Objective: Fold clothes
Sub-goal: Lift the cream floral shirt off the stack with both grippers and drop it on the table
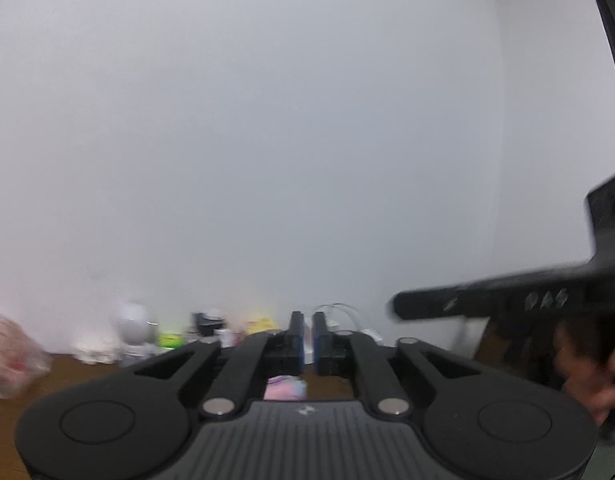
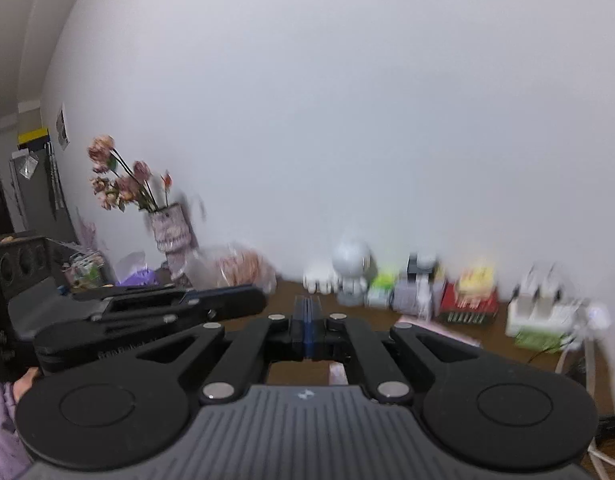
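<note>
Both grippers are raised and face the white wall. My left gripper (image 1: 308,330) has its blue-edged pads a narrow gap apart, with nothing between them. A bit of pink and blue cloth (image 1: 285,387) shows below it, through the gap in the gripper body. My right gripper (image 2: 308,320) is shut with its pads pressed together, empty. A strip of pink cloth (image 2: 337,373) shows under it. The right gripper also shows from the side in the left wrist view (image 1: 487,296). The left gripper shows from the side in the right wrist view (image 2: 159,308). Both views are blurred.
A brown table (image 2: 491,344) runs to the wall. Along its back stand a vase of dried flowers (image 2: 169,228), a plastic bag (image 2: 243,268), a white robot toy (image 2: 353,272), small boxes (image 2: 471,294) and a white power strip with cables (image 2: 547,312).
</note>
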Motion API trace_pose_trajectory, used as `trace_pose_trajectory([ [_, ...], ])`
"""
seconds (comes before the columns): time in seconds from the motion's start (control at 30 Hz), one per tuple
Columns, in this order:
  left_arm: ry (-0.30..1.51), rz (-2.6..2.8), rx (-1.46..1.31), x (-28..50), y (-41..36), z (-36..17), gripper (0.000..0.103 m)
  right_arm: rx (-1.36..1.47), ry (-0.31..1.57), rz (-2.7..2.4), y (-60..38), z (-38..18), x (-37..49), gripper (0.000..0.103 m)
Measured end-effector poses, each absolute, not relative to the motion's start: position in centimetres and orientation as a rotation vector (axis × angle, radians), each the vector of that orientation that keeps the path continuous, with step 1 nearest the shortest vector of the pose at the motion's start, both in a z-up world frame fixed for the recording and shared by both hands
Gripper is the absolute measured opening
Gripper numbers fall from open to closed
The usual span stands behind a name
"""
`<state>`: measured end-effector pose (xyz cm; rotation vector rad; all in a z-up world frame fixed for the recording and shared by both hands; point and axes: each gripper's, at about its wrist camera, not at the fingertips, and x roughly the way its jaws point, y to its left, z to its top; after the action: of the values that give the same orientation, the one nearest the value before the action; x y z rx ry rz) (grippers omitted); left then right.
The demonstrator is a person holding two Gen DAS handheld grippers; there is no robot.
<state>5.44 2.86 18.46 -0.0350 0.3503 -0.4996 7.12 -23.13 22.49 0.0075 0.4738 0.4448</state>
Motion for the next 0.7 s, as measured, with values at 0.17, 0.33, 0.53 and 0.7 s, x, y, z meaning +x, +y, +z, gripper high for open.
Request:
trace_pose_trajectory([
  [0.17,0.464,-0.418,0.036,-1.5,5.2,14.4,0.077,-0.141,0.482,0.490,-20.9,21.0,-1.4,0.085],
  [0.33,0.639,-0.345,-0.104,-7.7,8.8,5.3,0.077,-0.262,0.575,0.558,-19.6,12.5,-9.4,0.093],
  [0.53,0.699,-0.230,-0.207,-9.3,12.1,3.8,0.076,-0.106,0.664,0.643,-17.6,7.2,-11.7,0.089],
  [0.7,0.660,-0.259,-0.139,-11.2,11.1,4.4,0.077,-0.092,0.644,0.623,-16.3,7.3,-10.5,0.040],
])
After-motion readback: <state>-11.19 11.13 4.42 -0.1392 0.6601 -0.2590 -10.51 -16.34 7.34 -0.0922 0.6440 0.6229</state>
